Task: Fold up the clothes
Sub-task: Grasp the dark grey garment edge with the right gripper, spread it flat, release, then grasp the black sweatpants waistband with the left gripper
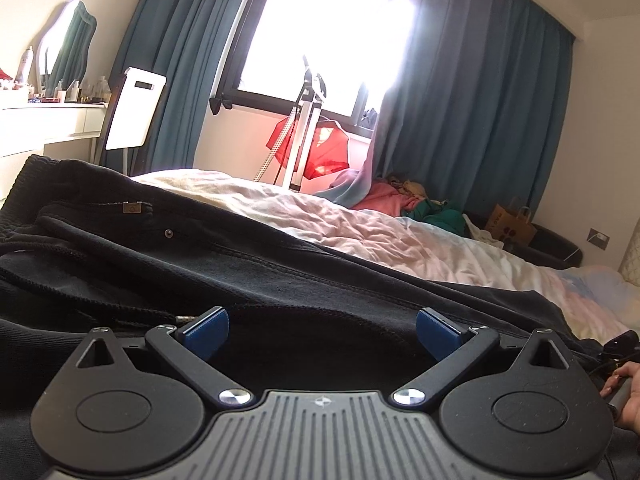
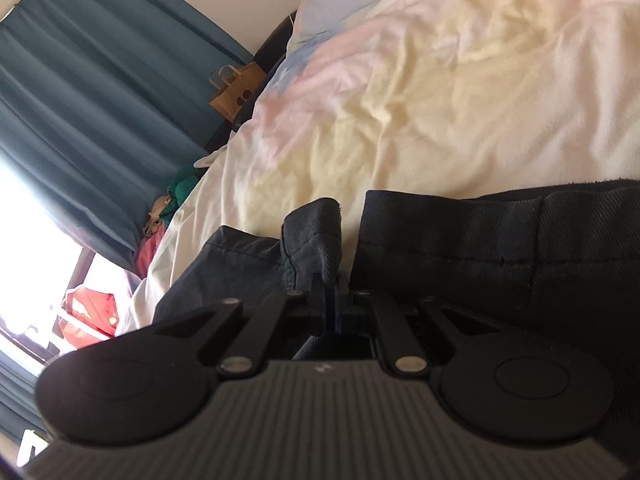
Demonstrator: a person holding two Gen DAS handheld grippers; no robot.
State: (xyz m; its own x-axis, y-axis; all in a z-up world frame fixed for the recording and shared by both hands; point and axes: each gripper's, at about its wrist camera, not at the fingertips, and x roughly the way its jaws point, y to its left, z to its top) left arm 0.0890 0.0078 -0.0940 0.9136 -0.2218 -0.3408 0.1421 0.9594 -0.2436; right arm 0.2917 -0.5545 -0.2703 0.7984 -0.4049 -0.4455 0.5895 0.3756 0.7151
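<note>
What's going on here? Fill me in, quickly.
A person is folding dark trousers on a bed with a rumpled pale duvet, holding tongs in each hand. The right tongs are shut on a bunched bit of the trousers' fabric near the hems. The left tongs are open, low over the cloth near the waistband, holding nothing.

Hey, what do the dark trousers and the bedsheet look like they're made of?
Dark trousers: likely cotton twill or denim, matte; diagonal weave, stitched hems and a metal rivet show. Bedsheet: probably thin woven cotton, soft and matte; it creases finely. The right gripper pinches one trouser hem.
</note>
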